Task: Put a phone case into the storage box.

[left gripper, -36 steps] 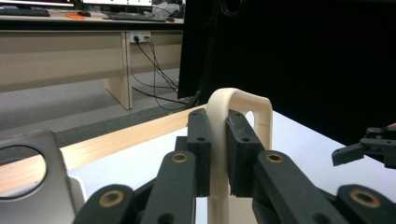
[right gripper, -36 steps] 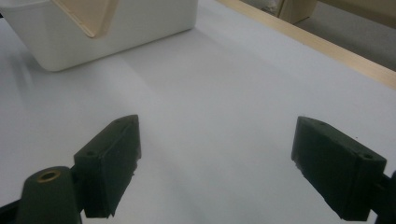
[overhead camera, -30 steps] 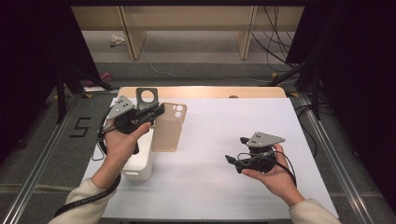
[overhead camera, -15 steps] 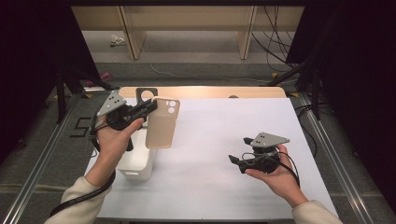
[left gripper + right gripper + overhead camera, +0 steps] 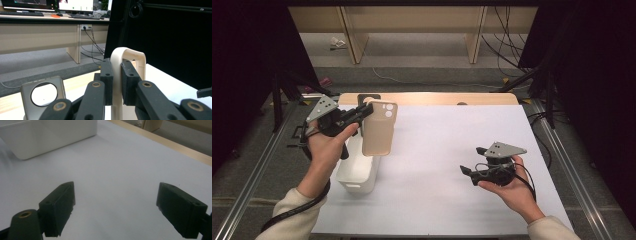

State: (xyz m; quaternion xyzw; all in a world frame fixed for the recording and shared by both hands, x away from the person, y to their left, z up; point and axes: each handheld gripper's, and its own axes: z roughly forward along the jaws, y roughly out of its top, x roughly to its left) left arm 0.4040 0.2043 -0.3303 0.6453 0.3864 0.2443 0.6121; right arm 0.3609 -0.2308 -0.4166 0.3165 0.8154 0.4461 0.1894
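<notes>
Nearest, the right gripper (image 5: 468,172) rests on the worktop (image 5: 452,150), fingers apart and empty. Farther left, the left gripper (image 5: 366,113) has its fingers (image 5: 107,75) clamped on a beige phone case (image 5: 380,128), long axis hanging vertically just above the white bin (image 5: 357,172).

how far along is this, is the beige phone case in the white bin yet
Not yet. Done: the left gripper has clamped the beige phone case by its top edge and holds it hanging off the table. In hand: the case hangs just beside the white bin. Left: lowering it in, probably, and releasing. A grey case also waits; the right gripper rests open.
</notes>
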